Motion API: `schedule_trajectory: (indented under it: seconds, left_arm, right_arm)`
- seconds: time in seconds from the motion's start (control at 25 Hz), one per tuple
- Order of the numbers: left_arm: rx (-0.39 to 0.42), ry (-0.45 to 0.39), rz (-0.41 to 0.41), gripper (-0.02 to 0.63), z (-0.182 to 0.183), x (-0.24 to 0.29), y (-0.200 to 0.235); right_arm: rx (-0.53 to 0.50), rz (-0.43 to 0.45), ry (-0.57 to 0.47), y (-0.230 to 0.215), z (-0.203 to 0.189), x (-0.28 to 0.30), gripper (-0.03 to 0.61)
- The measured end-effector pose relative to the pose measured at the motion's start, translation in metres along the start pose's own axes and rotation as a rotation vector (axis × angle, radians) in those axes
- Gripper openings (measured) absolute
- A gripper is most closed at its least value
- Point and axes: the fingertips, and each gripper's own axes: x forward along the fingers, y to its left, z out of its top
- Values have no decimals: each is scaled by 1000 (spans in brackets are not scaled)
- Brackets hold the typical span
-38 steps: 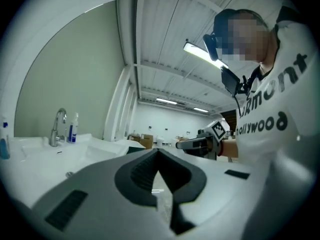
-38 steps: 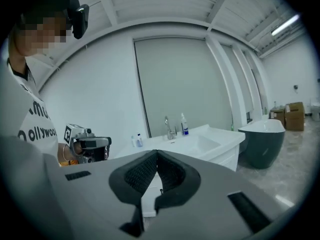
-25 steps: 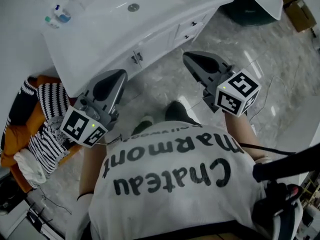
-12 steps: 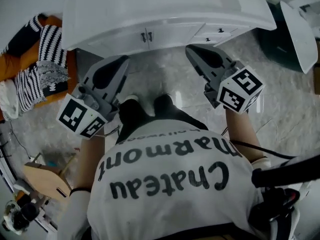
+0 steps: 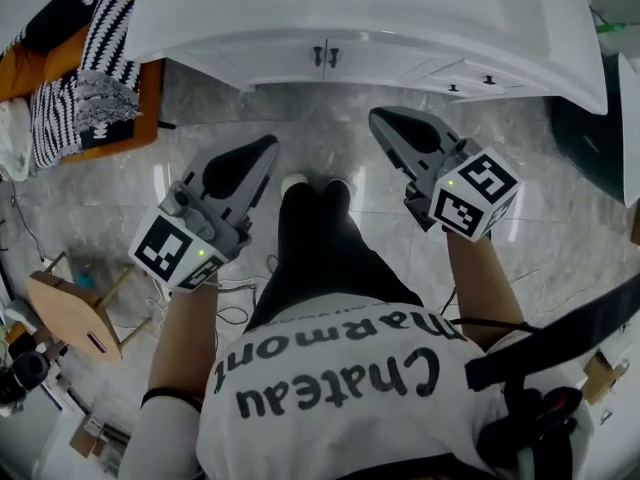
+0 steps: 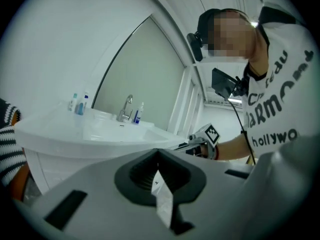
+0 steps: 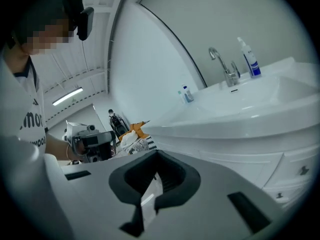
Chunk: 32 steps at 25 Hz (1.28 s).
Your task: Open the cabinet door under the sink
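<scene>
The white vanity with the sink (image 5: 400, 18) spans the top of the head view. Under its rim the two cabinet doors (image 5: 290, 63) are shut, their paired dark handles (image 5: 325, 55) side by side at the middle. My left gripper (image 5: 268, 148) and right gripper (image 5: 378, 118) are held out in front of the person, short of the cabinet and touching nothing. Both are shut and empty. In the left gripper view my left gripper (image 6: 159, 156) points at the basin's rim (image 6: 75, 144). In the right gripper view my right gripper (image 7: 157, 159) points below the rim, at the cabinet front (image 7: 240, 164).
Two drawers with small knobs (image 5: 470, 84) sit right of the doors. Striped clothes on an orange seat (image 5: 90, 68) lie at the far left, a wooden stool (image 5: 70, 313) at the near left, cables (image 5: 240, 303) on the marble floor. A dark bin (image 5: 590, 128) stands at the right.
Both grippers have sunk lower and tipped toward level. The person has turned square to the vanity, so the cabinet doors now lie straight ahead. Both jaws stayed shut.
</scene>
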Motion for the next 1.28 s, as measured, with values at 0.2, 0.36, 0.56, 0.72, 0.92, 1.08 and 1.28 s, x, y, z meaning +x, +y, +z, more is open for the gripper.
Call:
schedule_trajectory:
  seconds: [0.2,0.36,0.56,0.72,0.92,1.08,1.28]
  left_arm:
    - [15,47,34,-6,-52,25,41]
    - [-32,47,45,-6,-94,47,69]
    - [-116,104,13,-6,-164,88,119]
    - [-164,137,-1,-5,-210,121,157]
    - [-142,126,-42,68,-238,153,180]
    - [-110,120,-69,110,-255,177,189]
    - [-54,126,-89,118,-262,196,198]
  right_arm:
    - [0,-21,46,-34,-37,36,9]
    - [28,-44,66,-62,-64,60,8]
    - [12,-56,82,-113,-97,103,9]
    - [3,-61,80,-156,-117,135,9]
    - [-47,-65,68,-181,-140,165,9]
    - [-43,-81,46,-195,-154,182,9]
    - [-67,-101,26,-206,-156,192,11]
